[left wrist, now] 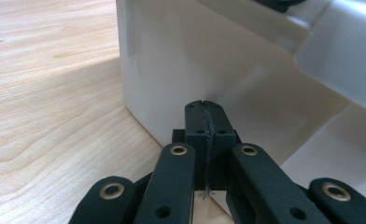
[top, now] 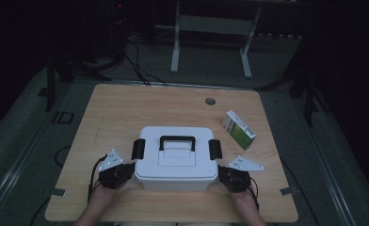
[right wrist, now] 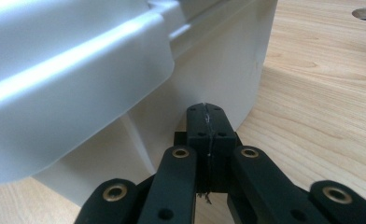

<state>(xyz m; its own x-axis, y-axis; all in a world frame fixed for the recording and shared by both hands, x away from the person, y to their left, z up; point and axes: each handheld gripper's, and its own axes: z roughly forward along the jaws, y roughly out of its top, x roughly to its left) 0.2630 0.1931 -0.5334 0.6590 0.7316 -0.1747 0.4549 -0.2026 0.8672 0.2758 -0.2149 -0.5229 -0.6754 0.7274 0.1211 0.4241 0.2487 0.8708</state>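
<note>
Bracing a white lidded box (top: 176,160) from both sides, at the bench's centre, slightly toward six o'clock. Left tool (top: 128,170) set against the box's lower corner at about eight o'clock, jaws pressed fully together with nothing between them; closed tips near the white wall in the left gripper view (left wrist: 204,108), contact too close to call. Right tool (top: 222,172) mirrored at about four o'clock, likewise clamped tight on nothing, tips (right wrist: 205,109) tucked under the lid's overhang beside the box wall. Black handle (top: 177,140) folded flat on the lid; black latches at nine o'clock (top: 138,149) and three o'clock (top: 214,149), apparently still fastened. Green and white carton (top: 239,129) lying well apart at about two o'clock of the box, untouched.

Judging the step: squeezing or steadying the box between two closed tools, probably to shift or square it on the bench (top: 126,108), with opening not yet begun.

Next move likely calls for even pressure from both sides so the box slides without twisting, or else lifting the tools toward the latches, spreading the jaws enough to catch a latch edge and flip it outward.
</note>
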